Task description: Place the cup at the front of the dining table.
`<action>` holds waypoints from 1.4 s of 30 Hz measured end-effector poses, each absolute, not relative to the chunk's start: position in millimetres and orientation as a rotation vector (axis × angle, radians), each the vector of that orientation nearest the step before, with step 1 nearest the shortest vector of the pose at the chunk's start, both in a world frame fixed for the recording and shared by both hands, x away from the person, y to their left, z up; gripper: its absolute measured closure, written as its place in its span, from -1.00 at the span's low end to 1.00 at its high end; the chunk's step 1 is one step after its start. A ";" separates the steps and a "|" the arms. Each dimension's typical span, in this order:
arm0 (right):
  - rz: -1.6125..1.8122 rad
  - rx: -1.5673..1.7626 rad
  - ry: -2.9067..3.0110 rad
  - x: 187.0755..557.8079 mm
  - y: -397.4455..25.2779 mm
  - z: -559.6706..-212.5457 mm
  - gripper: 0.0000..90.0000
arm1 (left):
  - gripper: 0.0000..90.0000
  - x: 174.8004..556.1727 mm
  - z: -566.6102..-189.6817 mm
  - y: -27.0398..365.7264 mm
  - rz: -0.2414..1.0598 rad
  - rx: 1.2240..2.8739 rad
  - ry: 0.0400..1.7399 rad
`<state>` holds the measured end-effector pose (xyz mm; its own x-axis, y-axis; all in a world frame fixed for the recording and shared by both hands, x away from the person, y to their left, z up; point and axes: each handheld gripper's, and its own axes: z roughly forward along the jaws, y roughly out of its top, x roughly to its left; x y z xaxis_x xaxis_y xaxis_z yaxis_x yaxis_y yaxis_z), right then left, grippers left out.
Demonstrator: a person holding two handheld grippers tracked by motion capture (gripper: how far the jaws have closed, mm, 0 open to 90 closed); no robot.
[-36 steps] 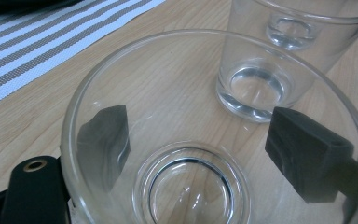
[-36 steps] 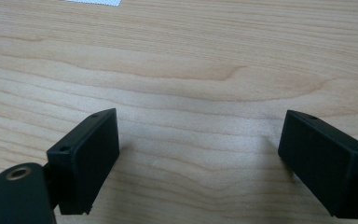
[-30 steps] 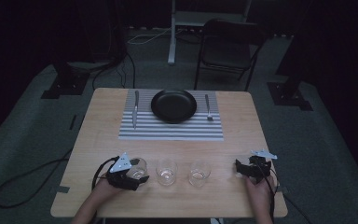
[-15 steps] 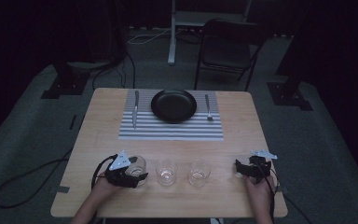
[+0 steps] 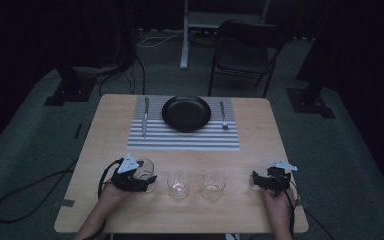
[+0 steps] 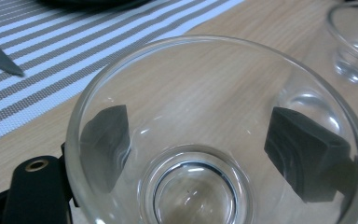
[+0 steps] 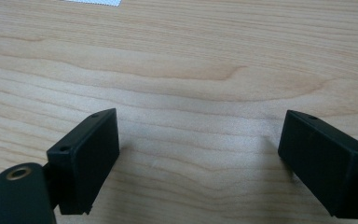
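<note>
The left gripper (image 5: 147, 179) straddles the glass (image 6: 214, 135) nearest the mat (image 5: 182, 139), jaws apart; closing seems next. The right gripper (image 7: 200, 163) rests wide apart.

Dark studio or lab (not home): black stands (image 5: 70, 85), floor cables (image 5: 25, 192), 1 folding chair (image 5: 242, 55), staged table (image 5: 270, 135).
</note>
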<state>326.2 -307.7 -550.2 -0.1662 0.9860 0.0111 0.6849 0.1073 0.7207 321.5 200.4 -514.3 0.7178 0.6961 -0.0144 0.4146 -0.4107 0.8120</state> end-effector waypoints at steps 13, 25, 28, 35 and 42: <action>0.824 1.621 1.910 326.3 -307.8 -550.3 -0.74 | -0.55 341.7 -509.1 191.2 0.476 2.049 0.941; 0.824 1.622 1.910 326.2 -307.8 -550.3 -0.74 | -0.55 355.2 -507.7 186.3 0.515 2.029 0.989; 0.824 1.622 1.910 326.2 -307.8 -550.3 -0.74 | -0.55 358.6 -507.6 184.3 0.516 2.026 0.996; 0.824 1.622 1.910 326.2 -307.8 -550.3 -0.74 | -0.55 368.1 -506.9 180.8 0.517 2.011 1.020; 0.824 1.622 1.910 326.2 -307.8 -550.3 -0.74 | -0.55 377.0 -502.3 178.5 0.533 1.999 1.040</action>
<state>326.2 -307.8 -550.3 -0.1667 0.9859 0.0109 0.6846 0.1078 0.7209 377.0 178.5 -502.3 0.5725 0.8199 0.0034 0.4810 -0.3392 0.8084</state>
